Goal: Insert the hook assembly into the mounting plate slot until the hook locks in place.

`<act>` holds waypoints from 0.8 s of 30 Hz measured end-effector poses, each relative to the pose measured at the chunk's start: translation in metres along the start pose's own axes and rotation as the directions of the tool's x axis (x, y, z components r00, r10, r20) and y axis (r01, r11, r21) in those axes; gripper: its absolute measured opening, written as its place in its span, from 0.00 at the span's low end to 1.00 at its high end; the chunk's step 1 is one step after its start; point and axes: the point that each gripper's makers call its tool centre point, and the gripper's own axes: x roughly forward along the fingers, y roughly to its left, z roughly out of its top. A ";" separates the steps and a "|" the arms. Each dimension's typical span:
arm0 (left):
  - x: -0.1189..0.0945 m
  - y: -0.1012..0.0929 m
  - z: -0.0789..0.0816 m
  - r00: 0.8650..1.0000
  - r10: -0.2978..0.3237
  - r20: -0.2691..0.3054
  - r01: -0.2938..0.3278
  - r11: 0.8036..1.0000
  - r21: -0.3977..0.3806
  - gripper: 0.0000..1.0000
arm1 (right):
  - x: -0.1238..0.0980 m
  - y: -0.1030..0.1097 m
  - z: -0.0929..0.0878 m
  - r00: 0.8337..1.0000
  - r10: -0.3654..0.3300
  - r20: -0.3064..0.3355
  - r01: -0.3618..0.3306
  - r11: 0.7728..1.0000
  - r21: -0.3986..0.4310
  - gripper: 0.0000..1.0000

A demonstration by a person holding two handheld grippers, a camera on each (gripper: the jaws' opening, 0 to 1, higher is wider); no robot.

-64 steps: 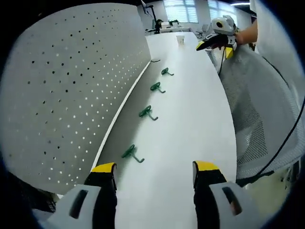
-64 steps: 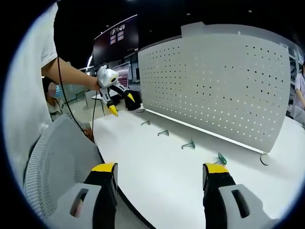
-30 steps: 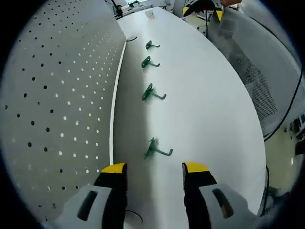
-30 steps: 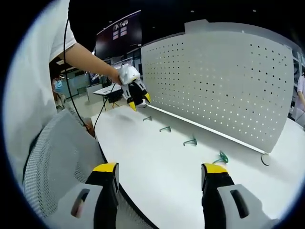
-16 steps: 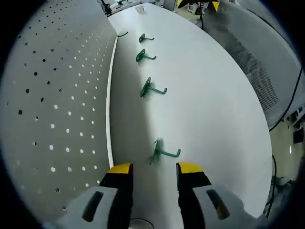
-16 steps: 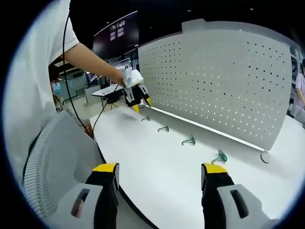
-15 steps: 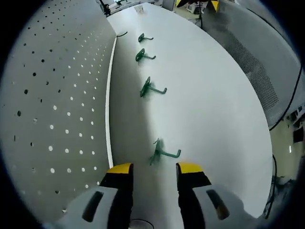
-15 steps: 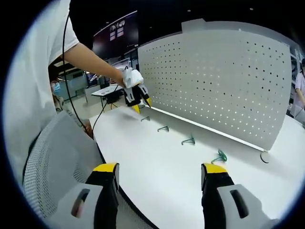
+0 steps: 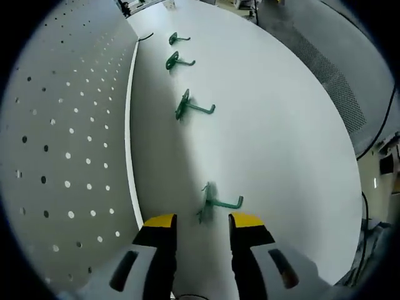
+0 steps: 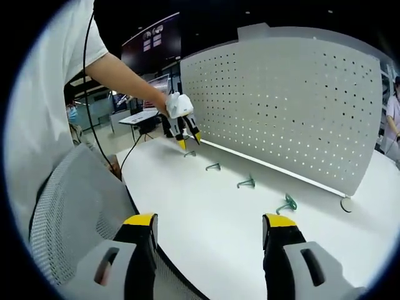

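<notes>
White table (image 9: 281,125): left tongs (image 9: 199,220) straddling nearest hook (image 9: 215,203).

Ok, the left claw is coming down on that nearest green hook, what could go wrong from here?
The left claw is open with the nearest green hook just ahead and slightly off to one side, so closing could nudge it away. The perforated panel stands close alongside, so a swing risks a knock.

The white desk (image 9: 275,125) carries four green hooks in a row along its back edge, just in front of the upright pegboard (image 9: 62,125) standing there. The nearest hook (image 9: 219,203) lies well apart from the next hook (image 9: 190,107); two further hooks (image 9: 176,61) sit toward the far end.
</notes>
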 end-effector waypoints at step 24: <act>0.012 -0.004 -0.004 0.998 -0.066 -0.001 0.066 0.997 -0.031 0.24 | -0.001 -0.001 -0.001 1.000 -0.005 0.001 0.005 1.000 0.008 0.63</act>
